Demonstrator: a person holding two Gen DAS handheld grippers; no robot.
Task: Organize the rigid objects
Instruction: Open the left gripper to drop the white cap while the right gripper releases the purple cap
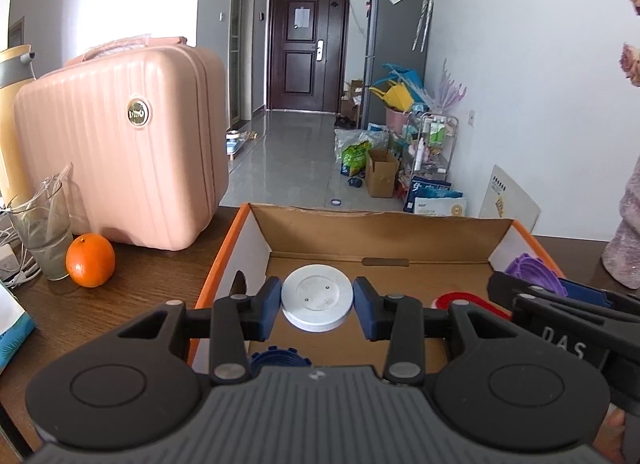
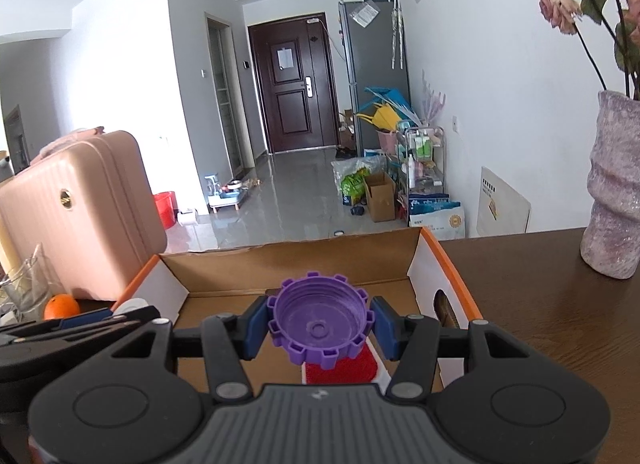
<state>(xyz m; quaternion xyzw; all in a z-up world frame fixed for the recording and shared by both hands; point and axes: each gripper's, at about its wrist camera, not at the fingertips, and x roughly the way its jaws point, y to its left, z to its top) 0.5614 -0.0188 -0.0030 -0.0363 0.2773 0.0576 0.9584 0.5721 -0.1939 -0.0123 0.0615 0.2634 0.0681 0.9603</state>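
My left gripper (image 1: 318, 302) is shut on a white round disc (image 1: 317, 298) and holds it over the open cardboard box (image 1: 376, 234) with orange outer walls. My right gripper (image 2: 320, 324) is shut on a purple toothed cap (image 2: 320, 324) and holds it over the same box (image 2: 288, 268). A red and white object (image 2: 342, 368) lies on the box floor under the purple cap; it also shows in the left wrist view (image 1: 464, 300). A blue toothed cap (image 1: 280, 360) lies in the box below my left gripper. The right gripper shows at the right of the left wrist view (image 1: 560, 304).
A pink suitcase (image 1: 120, 143) stands on the wooden table (image 1: 120, 304) left of the box, with an orange (image 1: 90, 260) and a glass (image 1: 44, 232) beside it. A pinkish vase (image 2: 612, 187) with flowers stands on the table right of the box.
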